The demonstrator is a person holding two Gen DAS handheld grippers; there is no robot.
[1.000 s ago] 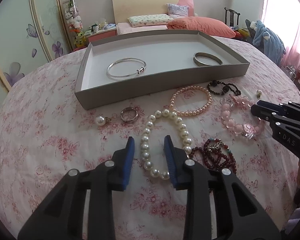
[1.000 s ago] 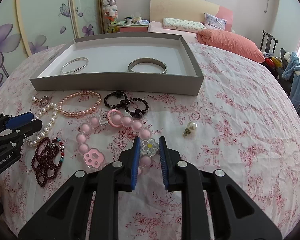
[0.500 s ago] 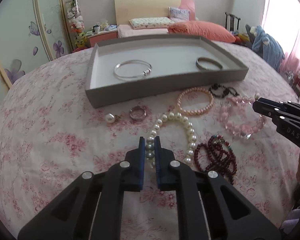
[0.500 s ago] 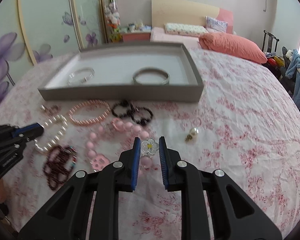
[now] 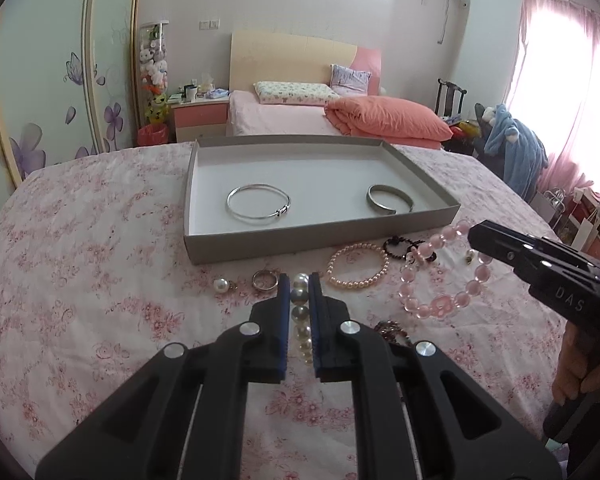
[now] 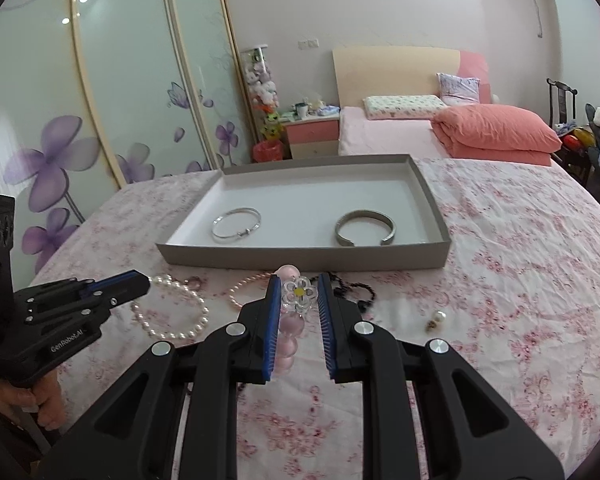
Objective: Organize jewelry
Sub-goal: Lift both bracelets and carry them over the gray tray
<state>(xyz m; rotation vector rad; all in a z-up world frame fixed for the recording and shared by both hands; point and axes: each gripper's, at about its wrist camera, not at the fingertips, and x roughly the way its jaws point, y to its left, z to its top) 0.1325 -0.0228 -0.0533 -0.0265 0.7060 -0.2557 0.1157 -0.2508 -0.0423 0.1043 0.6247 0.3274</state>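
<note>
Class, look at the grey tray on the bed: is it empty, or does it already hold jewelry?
Not empty. The grey tray holds two pieces: a thin silver bangle at left and an open silver cuff at right.

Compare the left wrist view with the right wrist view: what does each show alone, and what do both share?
Left wrist only: the curtained window and the pearl earring beside the silver ring.
Right wrist only: the clear flower charm between the right claw's fingers.
Both: the grey tray holding two silver bangles, the white pearl bracelet in the left claw, and the pink bead bracelet.
</note>
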